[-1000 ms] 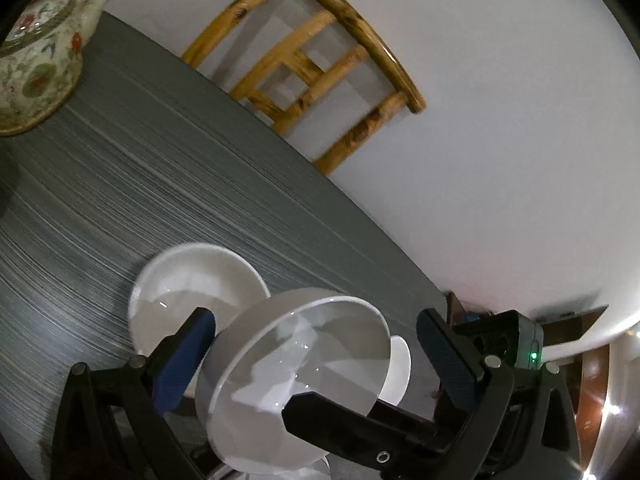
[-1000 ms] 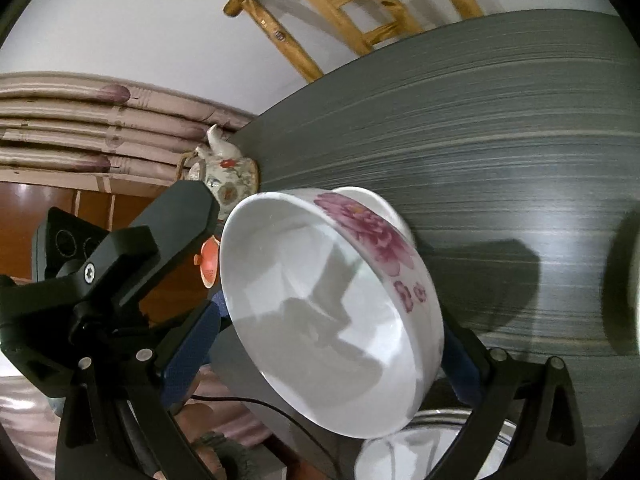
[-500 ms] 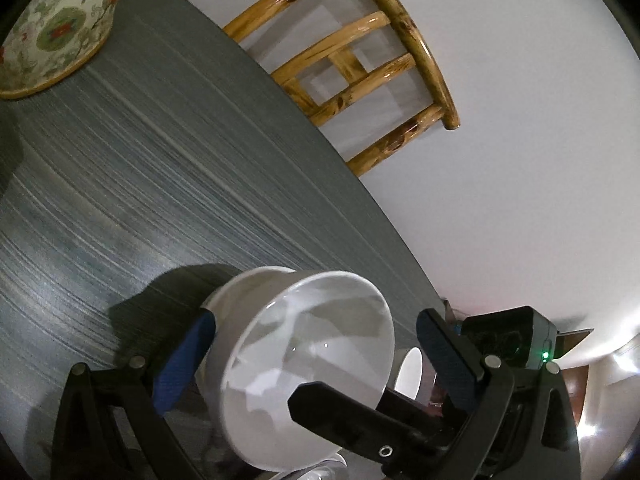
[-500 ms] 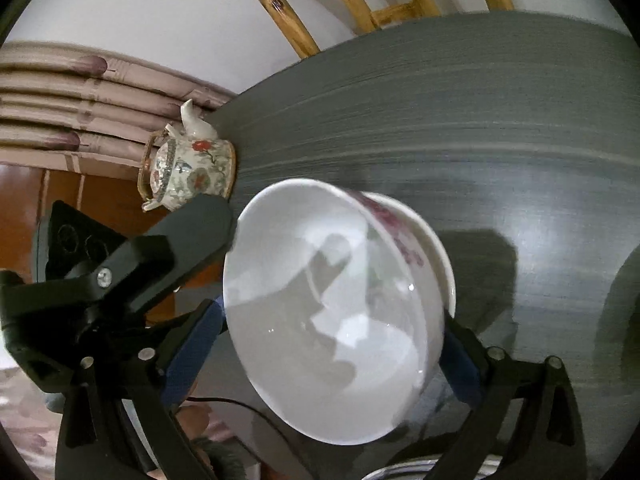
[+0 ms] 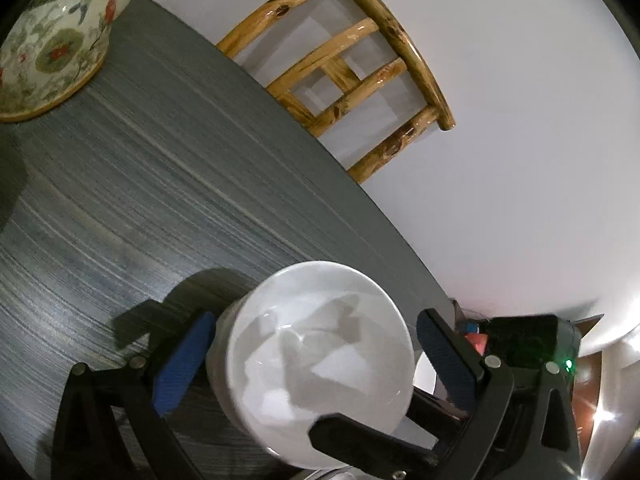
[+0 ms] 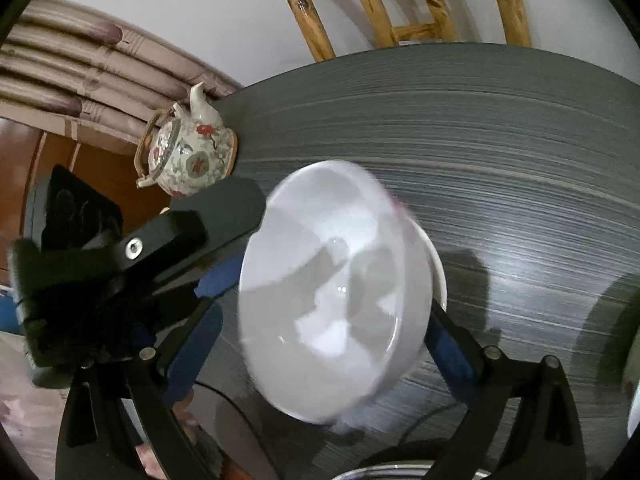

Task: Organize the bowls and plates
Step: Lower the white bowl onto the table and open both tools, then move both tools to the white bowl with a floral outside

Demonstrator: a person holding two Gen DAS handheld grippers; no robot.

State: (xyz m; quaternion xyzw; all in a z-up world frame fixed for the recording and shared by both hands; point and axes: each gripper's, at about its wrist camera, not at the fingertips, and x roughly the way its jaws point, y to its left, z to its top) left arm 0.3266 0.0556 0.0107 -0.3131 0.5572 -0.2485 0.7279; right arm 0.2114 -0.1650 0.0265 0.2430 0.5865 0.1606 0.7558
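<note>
White bowl (image 5: 320,356) tilted on its side between the wide-spread blue fingers (image 5: 180,364) of the left gripper (image 5: 316,354), right gripper (image 6: 324,336) fingers (image 6: 192,340) also spread around the same tilted bowl, grip not discernible, above grey streaked surface (image 5: 140,184), floral teapot (image 6: 188,152) at far edge, bamboo chair (image 5: 352,76) behind.

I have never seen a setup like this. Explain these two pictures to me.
No robot here: a person holds a two-fingered clamp in each hand, each with a wide-angle camera looking along its fingers. One picture comes from the left gripper, the other from the right gripper. Both sets of jaws stand wide on either side of a tilted white bowl, which sits over a second bowl on the grey table. Which gripper bears it, I cannot tell. A flowered teapot stands further off; a bamboo chair is behind.
</note>
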